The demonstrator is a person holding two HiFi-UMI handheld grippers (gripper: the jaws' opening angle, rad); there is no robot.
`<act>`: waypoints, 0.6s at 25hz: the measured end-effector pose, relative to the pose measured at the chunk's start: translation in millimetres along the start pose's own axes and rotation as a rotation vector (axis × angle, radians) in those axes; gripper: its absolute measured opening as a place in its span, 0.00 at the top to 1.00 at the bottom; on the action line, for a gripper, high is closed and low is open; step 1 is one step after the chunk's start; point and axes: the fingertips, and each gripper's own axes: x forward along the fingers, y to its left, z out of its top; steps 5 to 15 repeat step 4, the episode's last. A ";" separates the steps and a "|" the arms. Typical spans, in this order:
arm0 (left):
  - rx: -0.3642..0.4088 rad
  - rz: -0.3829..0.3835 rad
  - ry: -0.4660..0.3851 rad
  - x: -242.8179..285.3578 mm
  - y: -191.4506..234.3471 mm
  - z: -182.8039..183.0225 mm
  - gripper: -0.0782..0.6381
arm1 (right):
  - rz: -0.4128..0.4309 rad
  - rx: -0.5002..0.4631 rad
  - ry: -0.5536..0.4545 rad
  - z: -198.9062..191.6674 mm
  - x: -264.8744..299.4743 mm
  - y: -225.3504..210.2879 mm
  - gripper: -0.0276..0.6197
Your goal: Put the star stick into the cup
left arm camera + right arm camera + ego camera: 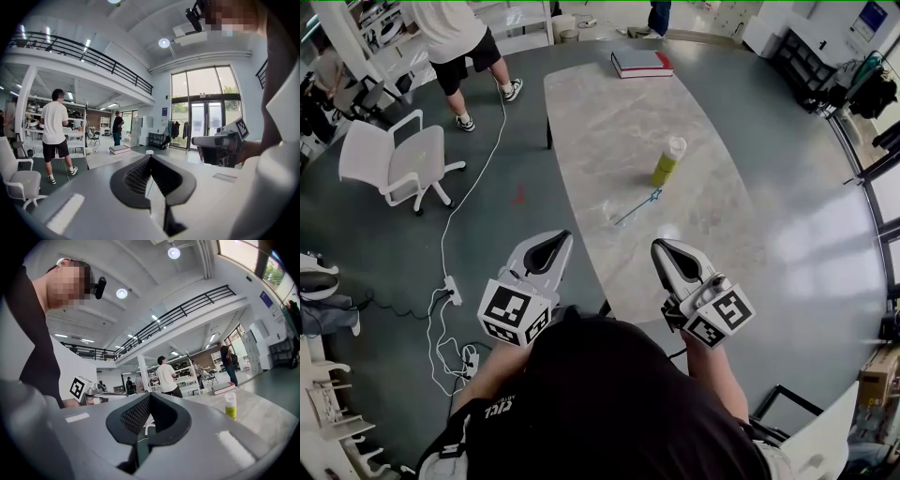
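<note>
left tool and right tool are both closed with nothing in them, held by the near end of the counter. star stick lies flat there, just short of the cup. i'd open the right tool, reach forward and pinch the stick mid-shaft.

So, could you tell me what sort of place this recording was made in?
Likely an open workshop or lab: a railed mezzanine, a white office chair and a long marble-look table.
</note>
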 end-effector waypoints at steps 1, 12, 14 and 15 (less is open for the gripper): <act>0.000 0.000 0.000 -0.1 -0.2 0.2 0.89 | 0.001 0.001 0.000 -0.4 0.1 0.1 0.94; 0.001 0.001 -0.002 -0.1 0.3 0.7 0.89 | 0.003 0.003 0.000 -1.0 0.9 0.4 0.94; 0.001 0.001 -0.002 -0.1 0.3 0.7 0.89 | 0.003 0.003 0.000 -1.0 0.9 0.4 0.94; 0.001 0.001 -0.002 -0.1 0.3 0.7 0.89 | 0.003 0.003 0.000 -1.0 0.9 0.4 0.94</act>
